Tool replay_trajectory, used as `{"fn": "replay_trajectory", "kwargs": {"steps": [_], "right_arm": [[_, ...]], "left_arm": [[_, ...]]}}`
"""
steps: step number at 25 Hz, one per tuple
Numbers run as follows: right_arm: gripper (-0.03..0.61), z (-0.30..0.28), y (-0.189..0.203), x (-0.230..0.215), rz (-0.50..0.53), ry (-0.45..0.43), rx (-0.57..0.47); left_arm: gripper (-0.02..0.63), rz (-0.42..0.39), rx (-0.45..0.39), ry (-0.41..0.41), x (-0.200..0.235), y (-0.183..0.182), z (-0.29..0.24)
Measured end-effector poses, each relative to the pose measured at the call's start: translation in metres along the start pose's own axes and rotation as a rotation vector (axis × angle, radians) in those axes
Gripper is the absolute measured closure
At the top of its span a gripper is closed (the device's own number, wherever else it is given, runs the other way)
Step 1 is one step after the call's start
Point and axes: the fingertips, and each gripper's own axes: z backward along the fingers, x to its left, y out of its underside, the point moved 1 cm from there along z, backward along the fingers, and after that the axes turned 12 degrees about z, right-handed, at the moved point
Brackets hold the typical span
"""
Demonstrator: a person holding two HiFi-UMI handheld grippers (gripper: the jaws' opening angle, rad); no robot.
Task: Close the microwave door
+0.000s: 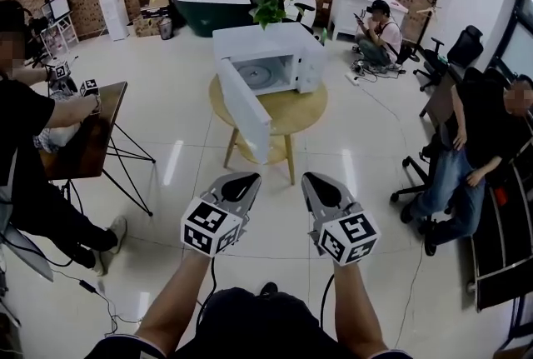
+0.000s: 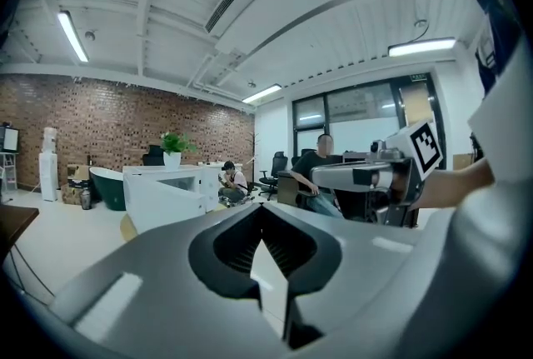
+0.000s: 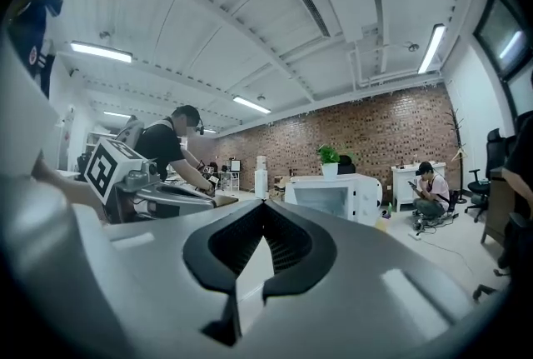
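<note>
The white microwave [image 1: 271, 57] stands on a round wooden table [image 1: 296, 112] some way ahead of me. Its door [image 1: 244, 109] hangs wide open, swung out toward me on the left side, and the turntable shows inside. Both grippers are held low in front of my body, well short of the table. My left gripper [image 1: 246, 177] is shut with nothing in it, and so is my right gripper [image 1: 311, 177]. In the left gripper view the microwave [image 2: 166, 189] is small and far, beyond the closed tips [image 2: 262, 207]. The right gripper view shows the microwave [image 3: 333, 197] past its closed tips [image 3: 265, 206].
A person sits at a wooden desk [image 1: 92, 128] on the left. Another person [image 1: 379, 37] crouches at the back right, and a third [image 1: 475, 141] sits on an office chair to the right. A dark bathtub [image 1: 204, 7] and a potted plant [image 1: 268, 9] stand behind the microwave. Cables [image 1: 92, 291] trail on the tiled floor.
</note>
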Motion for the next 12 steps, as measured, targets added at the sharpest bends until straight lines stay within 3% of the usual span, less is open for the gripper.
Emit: {"fn": "replay_trajectory", "kwargs": {"steps": [12], "right_arm": [[0.577, -0.039, 0.013, -0.053, -0.031, -0.043, -0.009]], "left_arm": [[0.601, 0.014, 0.022, -0.100, 0.048, -0.008, -0.047]]}}
